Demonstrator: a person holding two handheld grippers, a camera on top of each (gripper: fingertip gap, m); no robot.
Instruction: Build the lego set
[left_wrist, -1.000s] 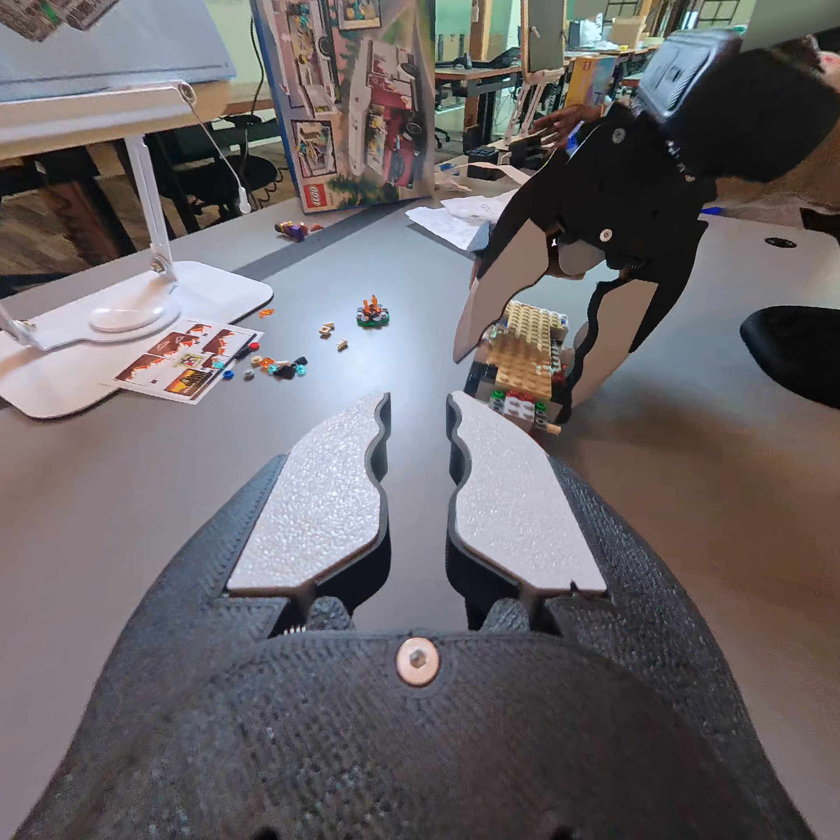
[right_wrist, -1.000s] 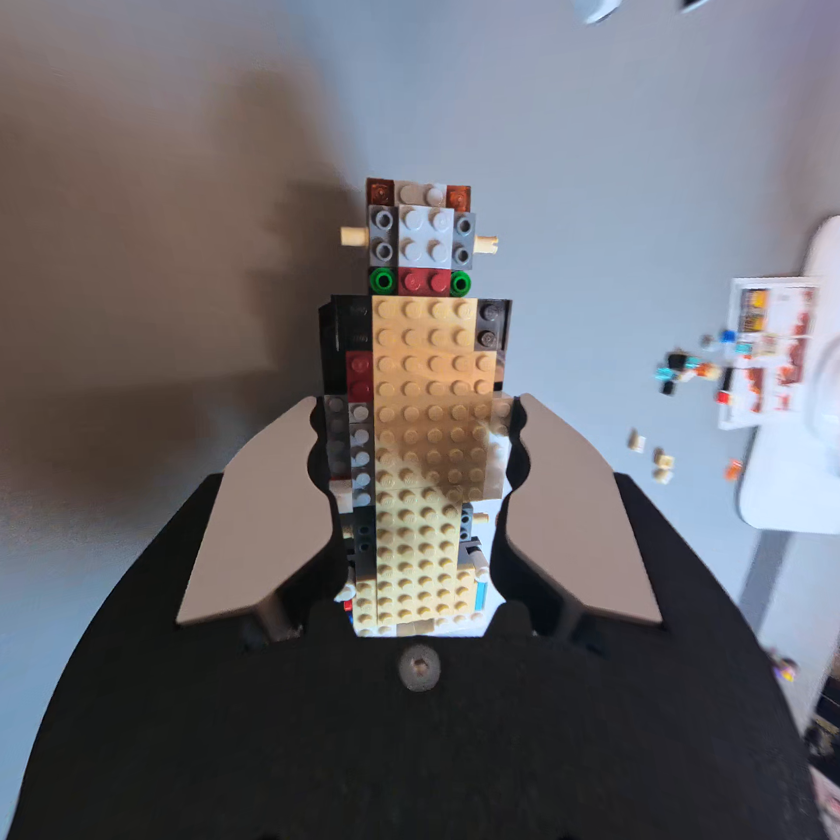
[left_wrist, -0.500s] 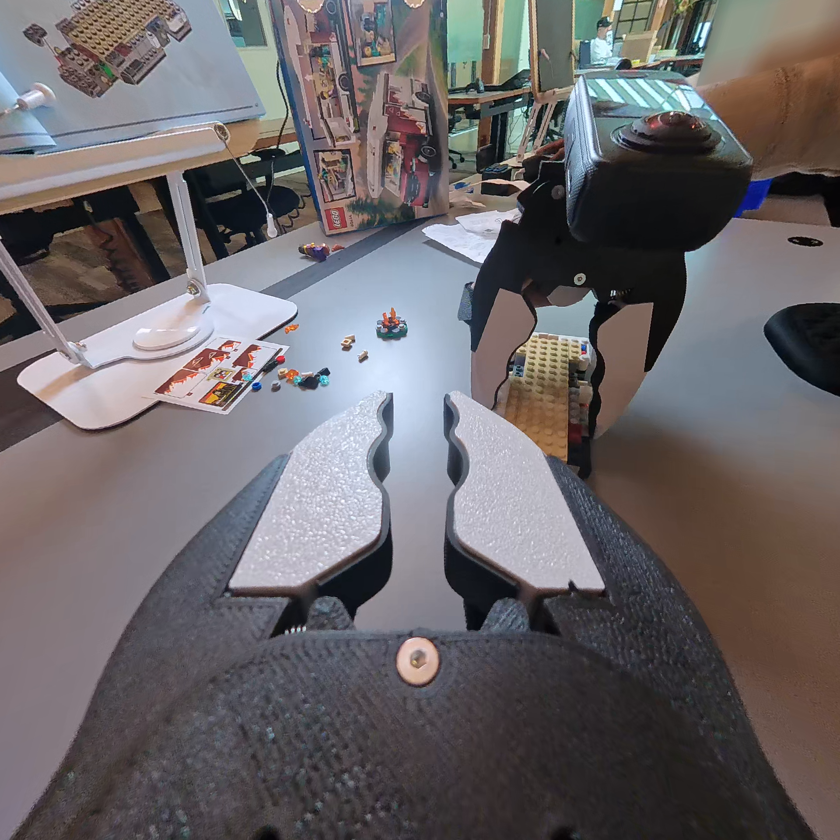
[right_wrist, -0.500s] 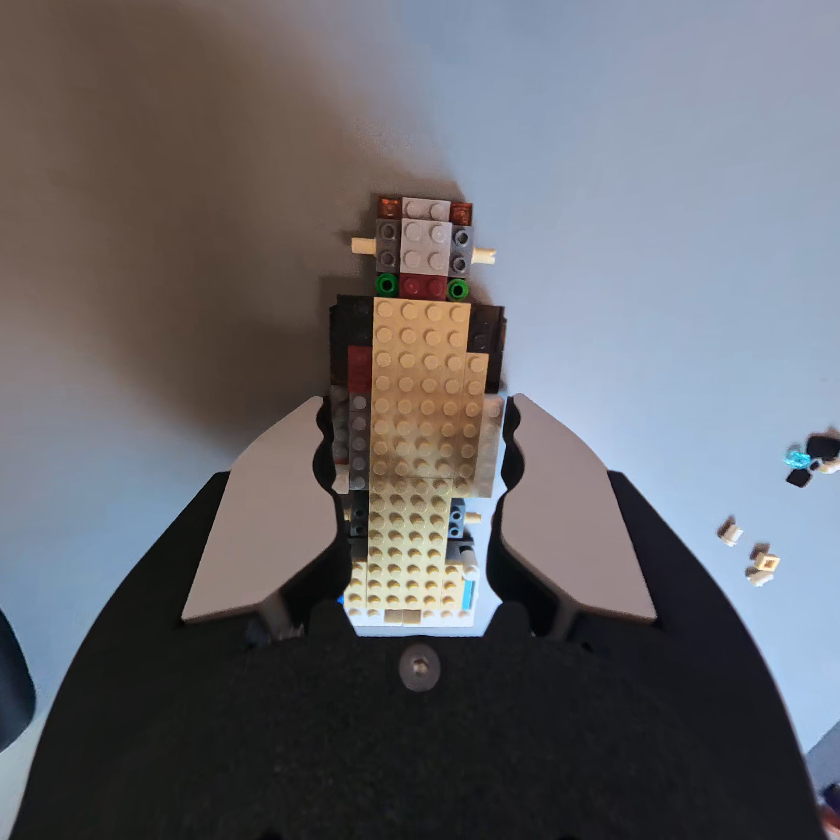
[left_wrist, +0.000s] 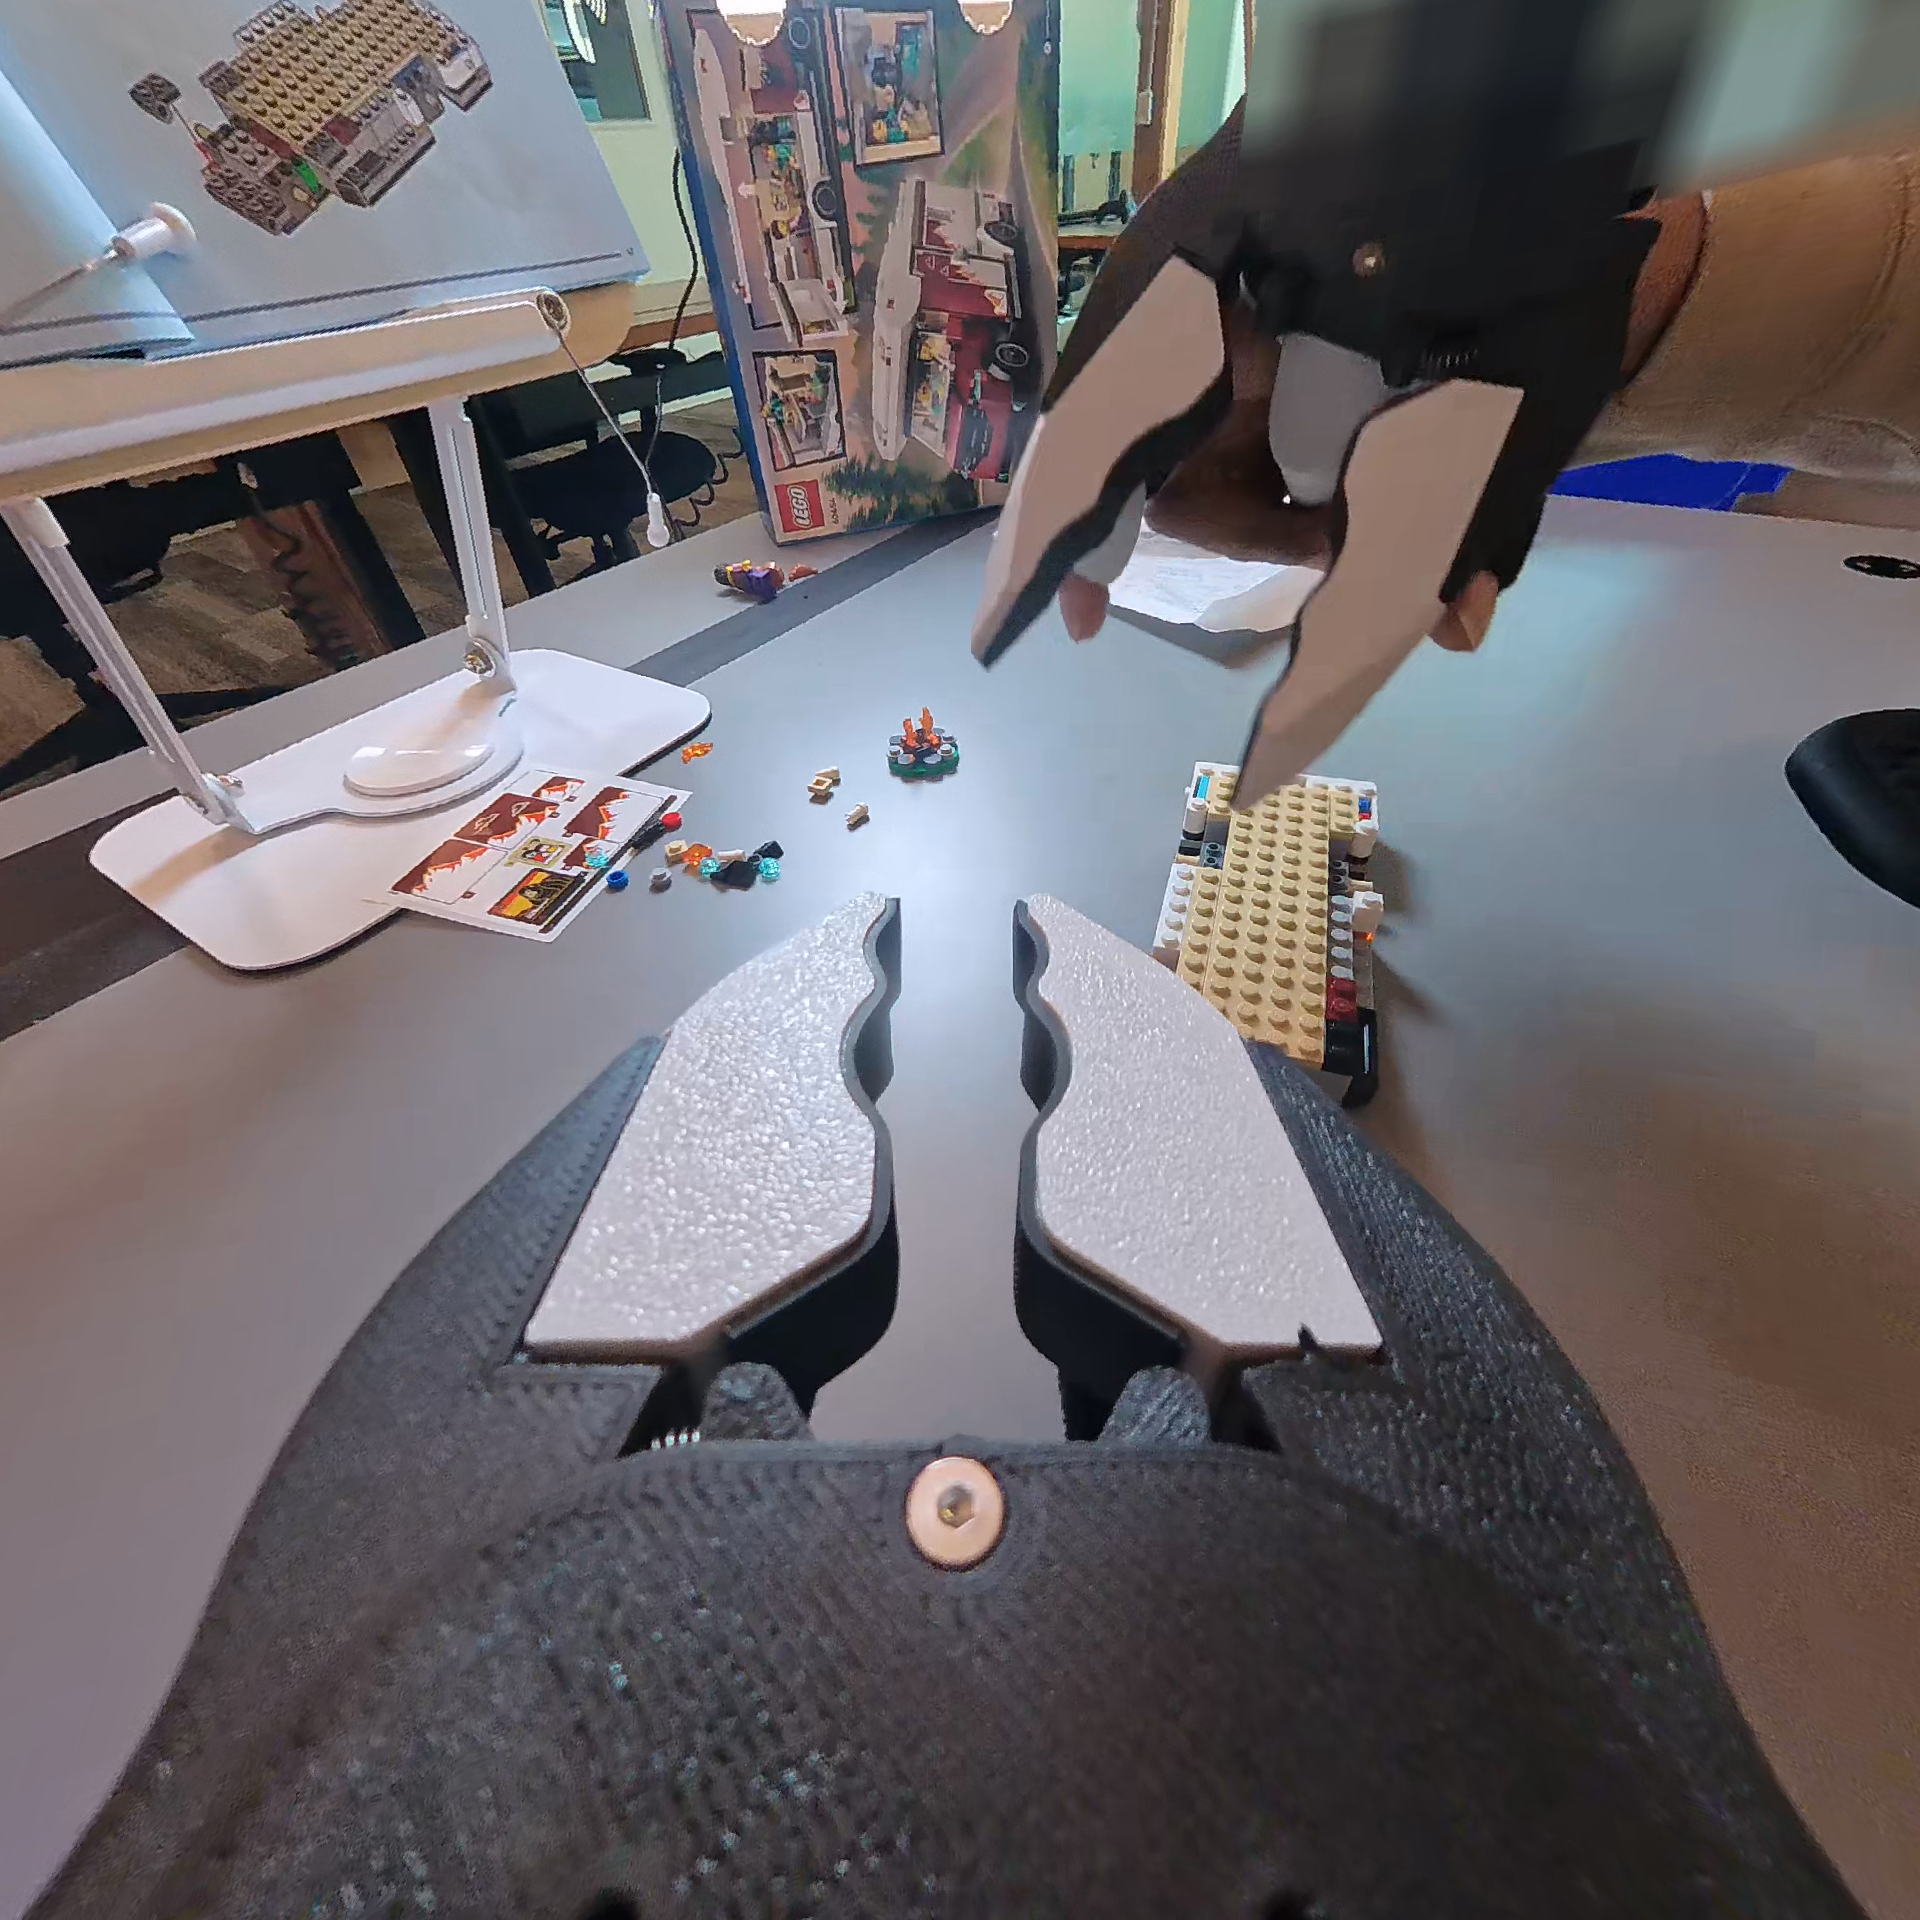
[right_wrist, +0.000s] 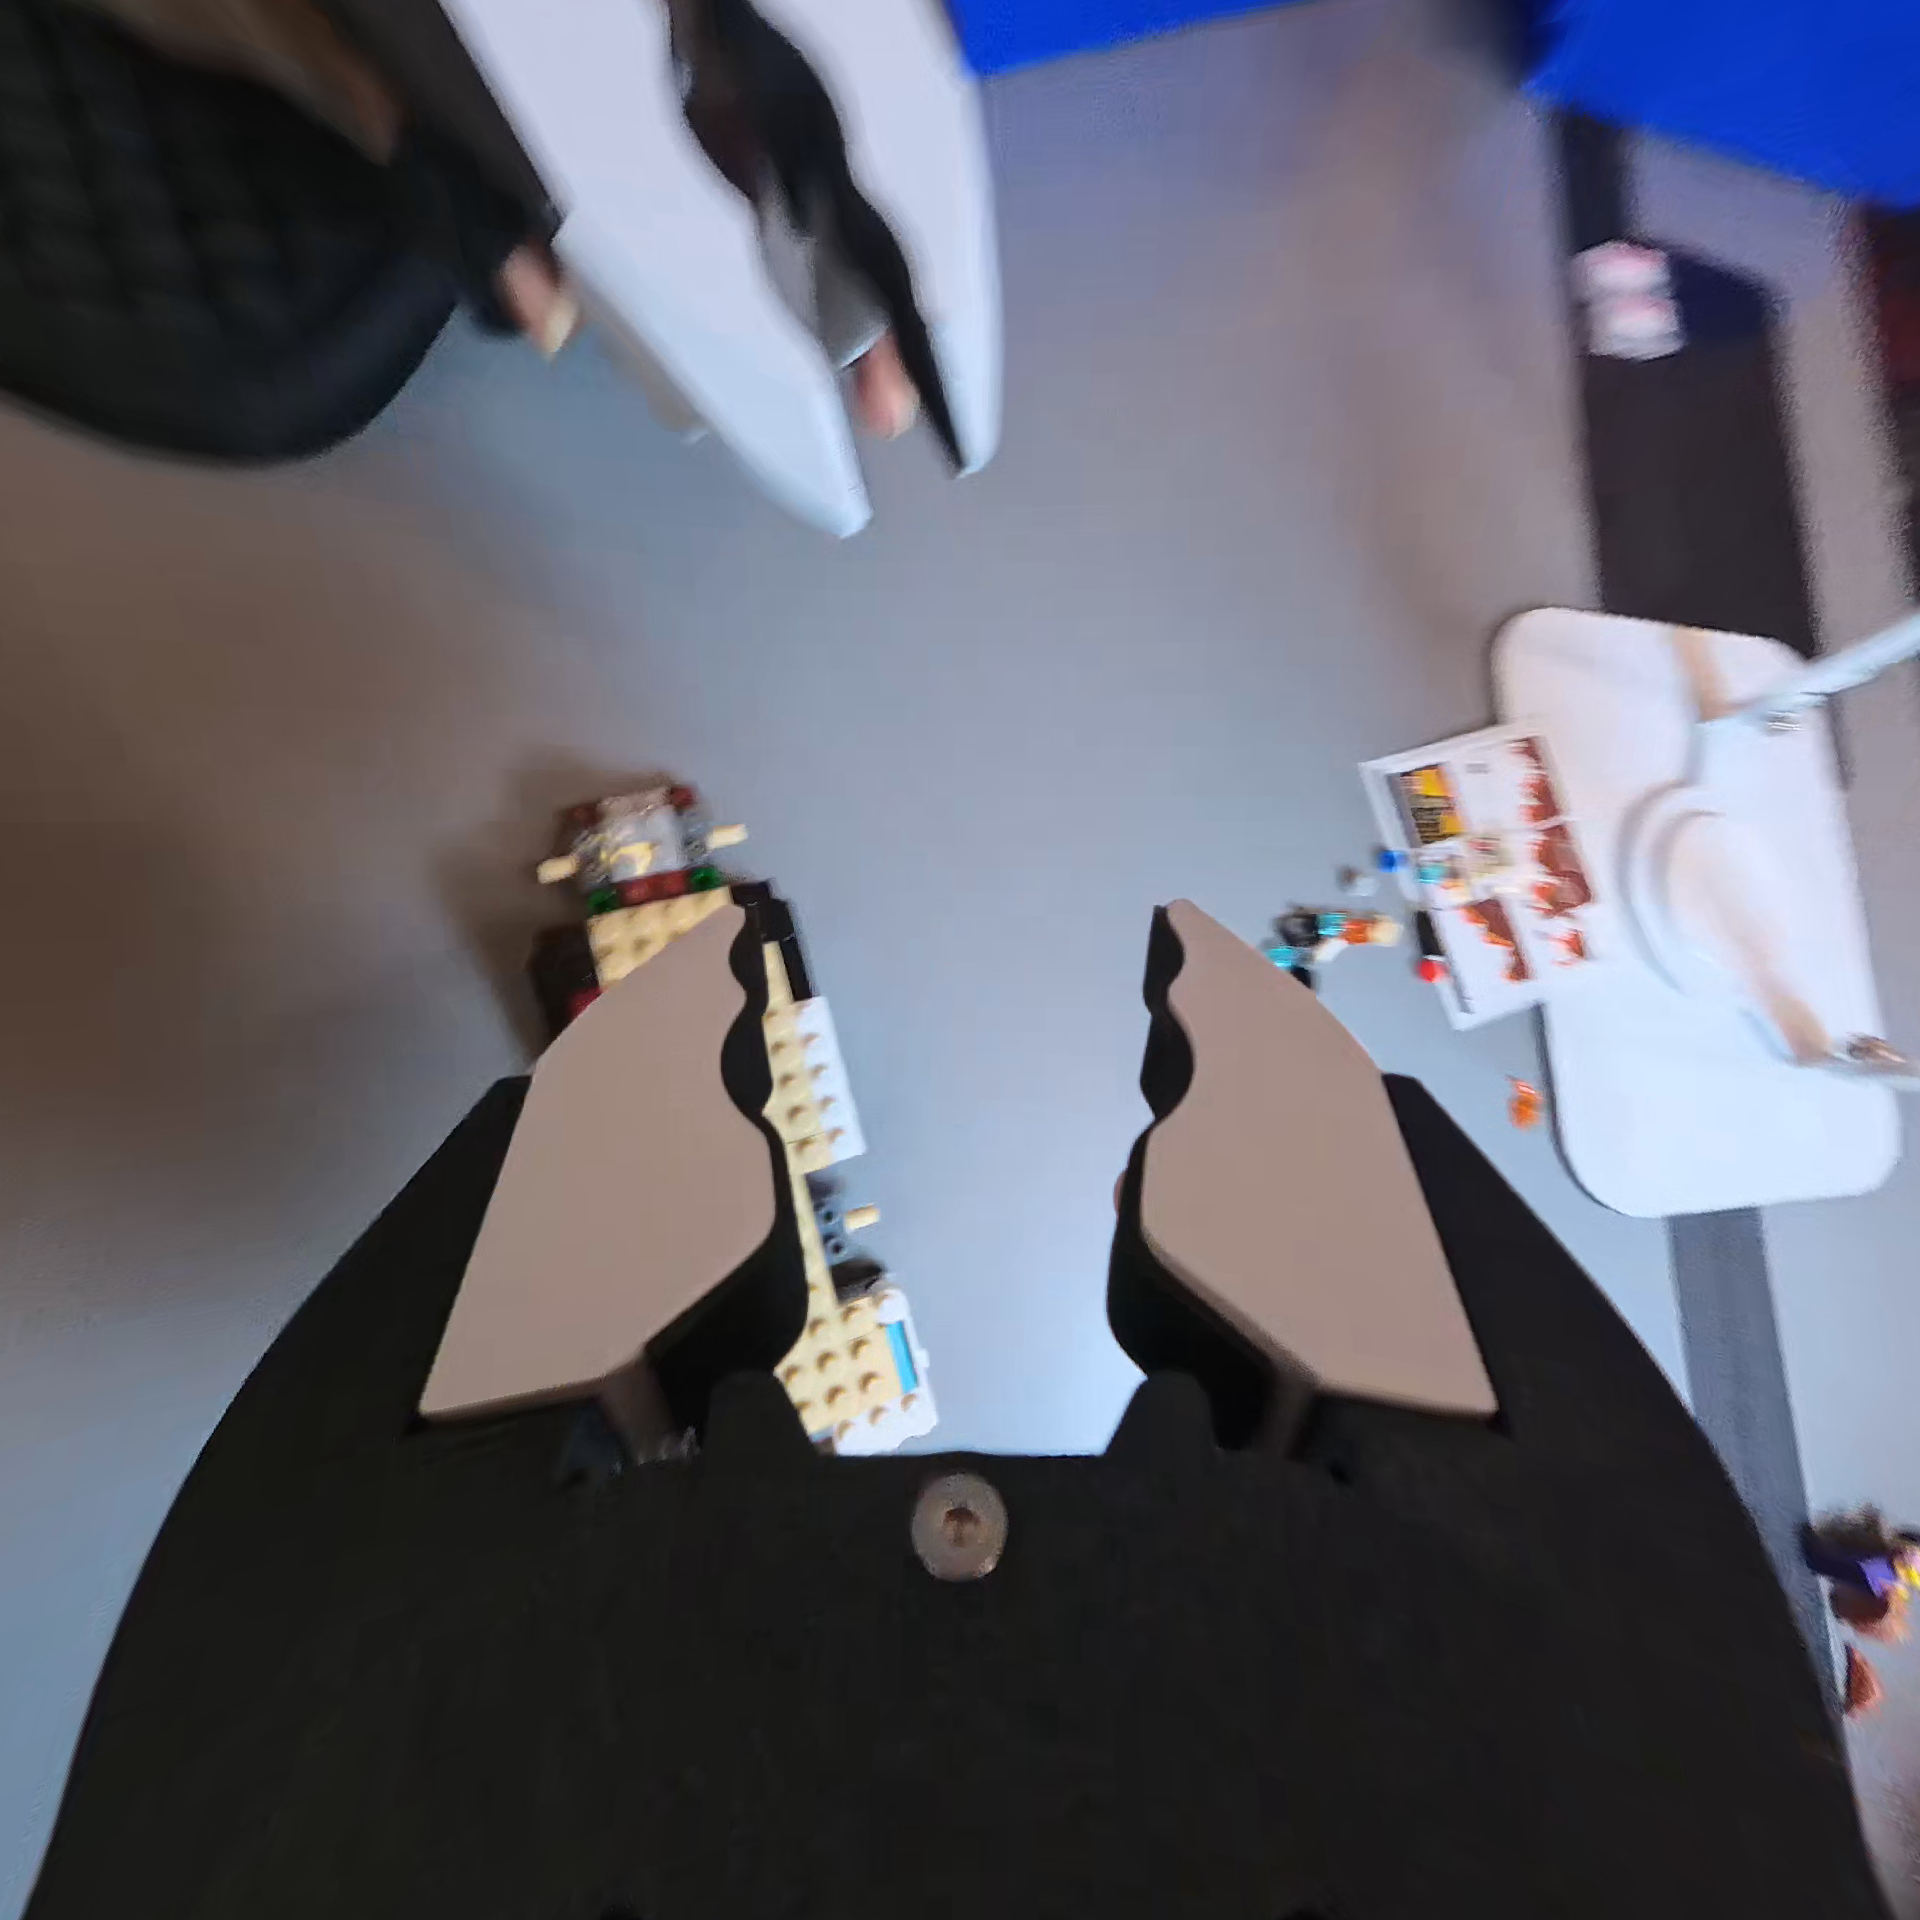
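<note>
Moved: right gripper (left_wrist: 1122, 717) now sits higher, up off the brick model (left_wrist: 1273, 914); before, its fingers stood on both sides of it.
Right gripper: its jaws are wide apart and hold nothing. One fingertip (left_wrist: 1262, 769) looks to hang just over the far end of the model.
Left gripper: left gripper (left_wrist: 956, 914) has a small gap between its fingers. Nothing is in the gap, only bare table (left_wrist: 312, 1195).
Brick model: it is tan on top and lies flat on the table, just to the right of the left gripper's right finger (left_wrist: 1143, 1091).
Small bits: little loose pieces (left_wrist: 727, 862) and a tiny campfire piece (left_wrist: 922, 748) lie near the middle of the table. A sticker sheet (left_wrist: 530, 852) leans on the white stand base (left_wrist: 343, 821) toward the left edge.
Far edge: a toy box (left_wrist: 883, 260) stands there.
Could go wrong: the right fingertip is close over the model, so a dip down might knock bricks off. A sideways swing might scatter the loose pieces.
</note>
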